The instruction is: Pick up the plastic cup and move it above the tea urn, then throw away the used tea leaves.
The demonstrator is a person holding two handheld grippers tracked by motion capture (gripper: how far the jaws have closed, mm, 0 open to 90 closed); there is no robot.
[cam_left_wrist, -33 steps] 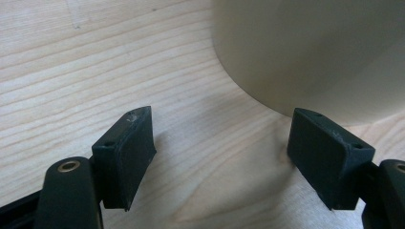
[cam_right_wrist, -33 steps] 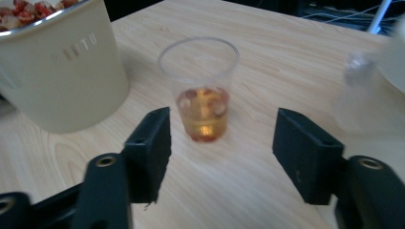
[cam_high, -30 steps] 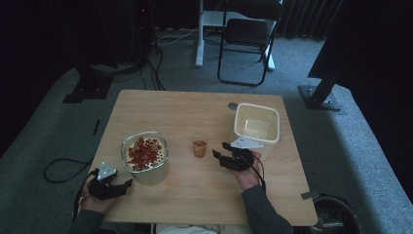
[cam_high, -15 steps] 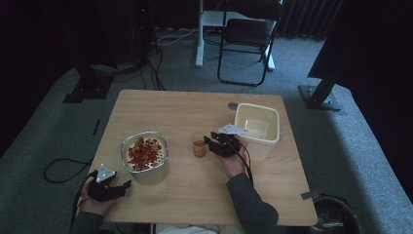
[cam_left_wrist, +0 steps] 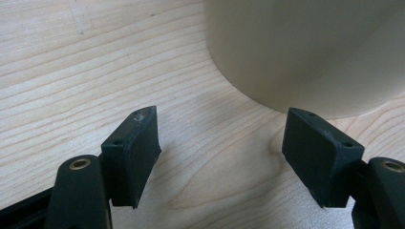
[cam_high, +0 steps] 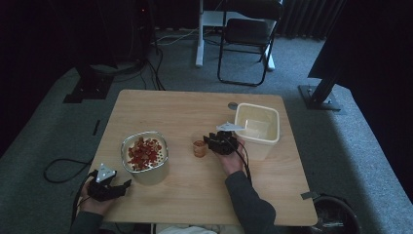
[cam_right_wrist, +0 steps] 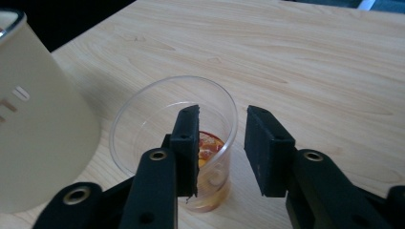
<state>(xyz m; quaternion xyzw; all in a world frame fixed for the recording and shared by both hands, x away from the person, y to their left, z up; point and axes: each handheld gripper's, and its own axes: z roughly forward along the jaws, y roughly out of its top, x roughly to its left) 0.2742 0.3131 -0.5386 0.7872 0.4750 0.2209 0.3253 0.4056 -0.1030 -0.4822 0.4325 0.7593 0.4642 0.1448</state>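
A small clear cup point(cam_high: 198, 147) with an orange-red residue at its bottom stands mid-table. My right gripper point(cam_high: 210, 142) is at its right side. In the right gripper view the cup point(cam_right_wrist: 157, 109) sits right at the open right gripper point(cam_right_wrist: 222, 112); one jaw is over the cup's mouth, the other is outside, and the rim runs through the gap. A cream bucket point(cam_high: 146, 174) holds red pieces. My left gripper point(cam_high: 124, 185) rests open at the front left, close to the bucket's wall point(cam_left_wrist: 305, 47), with nothing between the left gripper's point(cam_left_wrist: 222, 119) jaws.
An empty cream square tub point(cam_high: 277, 122) stands at the right, just behind the right hand. A small grey disc point(cam_high: 233, 105) lies behind it. The bucket's wall point(cam_right_wrist: 38, 124) rises to the cup's left. A folding chair point(cam_high: 248, 34) stands beyond the wooden table point(cam_high: 160, 107).
My right gripper has moved left from beside the square tub up to the small cup. The left gripper has stayed where it was.
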